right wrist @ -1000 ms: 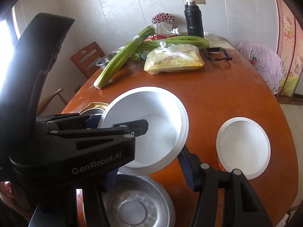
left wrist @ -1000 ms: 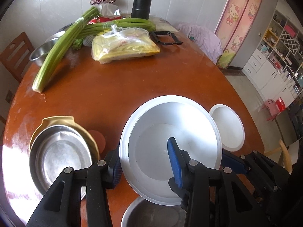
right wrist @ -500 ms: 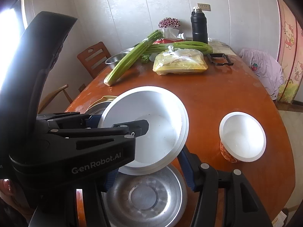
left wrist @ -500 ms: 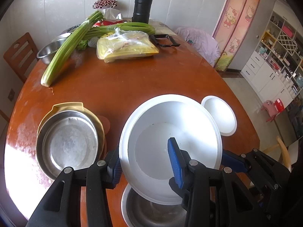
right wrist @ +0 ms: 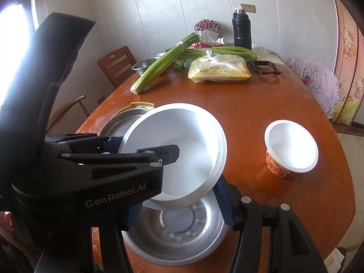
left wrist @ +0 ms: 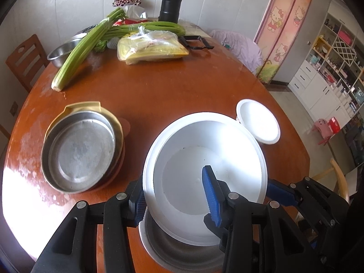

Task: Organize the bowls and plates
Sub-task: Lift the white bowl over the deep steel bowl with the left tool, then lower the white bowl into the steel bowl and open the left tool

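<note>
A large white bowl (left wrist: 204,141) hangs tilted over the round wooden table (left wrist: 159,91). My left gripper (left wrist: 173,188) is shut on its near-left rim, one blue finger inside and one outside. My right gripper (right wrist: 179,209) grips the same bowl (right wrist: 182,136) at its near-right rim. Its right finger (right wrist: 224,204) lies against the outside of the rim, and the left gripper's body partly hides the other finger. Directly below the white bowl, a steel bowl (right wrist: 177,234) rests on the table. To the left, a steel plate (left wrist: 79,152) sits in a yellow dish (left wrist: 91,105). A small white cup (right wrist: 291,150) with an orange pattern stands to the right.
Celery stalks (left wrist: 82,52), a bagged yellow pack (left wrist: 152,47), a black flask (left wrist: 170,4), a black clip frame (left wrist: 198,42) and another steel bowl (left wrist: 59,54) fill the far side. A wooden chair (left wrist: 22,59) stands at the left. The table's right edge drops to the floor.
Both grippers have drawn the white bowl back toward the near edge. The steel bowl beneath it has come further into view, and the far objects look more distant.
</note>
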A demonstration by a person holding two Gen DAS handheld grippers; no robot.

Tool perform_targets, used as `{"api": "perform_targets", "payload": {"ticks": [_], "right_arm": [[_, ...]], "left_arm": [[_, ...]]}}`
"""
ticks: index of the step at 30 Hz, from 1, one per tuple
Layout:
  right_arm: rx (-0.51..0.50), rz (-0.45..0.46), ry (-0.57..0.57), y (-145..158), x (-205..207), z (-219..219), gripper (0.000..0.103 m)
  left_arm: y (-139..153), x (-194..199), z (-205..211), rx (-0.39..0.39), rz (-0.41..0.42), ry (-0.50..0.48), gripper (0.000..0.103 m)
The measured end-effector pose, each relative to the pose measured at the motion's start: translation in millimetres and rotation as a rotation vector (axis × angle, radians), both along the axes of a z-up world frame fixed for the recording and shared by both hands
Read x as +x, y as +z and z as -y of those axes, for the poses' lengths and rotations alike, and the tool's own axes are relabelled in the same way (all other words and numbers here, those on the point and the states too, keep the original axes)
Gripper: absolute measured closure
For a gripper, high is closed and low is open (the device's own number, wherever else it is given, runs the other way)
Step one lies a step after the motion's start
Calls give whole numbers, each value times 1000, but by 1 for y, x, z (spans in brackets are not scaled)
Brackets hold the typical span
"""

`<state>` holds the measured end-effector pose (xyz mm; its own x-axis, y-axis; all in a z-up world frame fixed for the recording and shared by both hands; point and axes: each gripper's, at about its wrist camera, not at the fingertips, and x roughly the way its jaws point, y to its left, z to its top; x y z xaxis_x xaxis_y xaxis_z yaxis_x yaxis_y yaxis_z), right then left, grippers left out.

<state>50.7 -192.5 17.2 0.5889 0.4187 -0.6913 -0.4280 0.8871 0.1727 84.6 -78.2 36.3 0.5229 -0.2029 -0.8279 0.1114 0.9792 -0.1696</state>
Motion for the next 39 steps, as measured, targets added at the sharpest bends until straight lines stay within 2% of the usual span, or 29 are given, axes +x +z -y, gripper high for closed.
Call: {"api": "perform_targets", "payload": {"ticks": [24, 39], "right_arm": [[-15, -58, 42, -29, -22, 5, 45], [-46, -91, 53, -43, -23, 0, 45]], "left_arm": [[-31, -22, 6, 10, -55, -10, 56], [-46, -24, 11, 57, -82, -9, 56]]}}
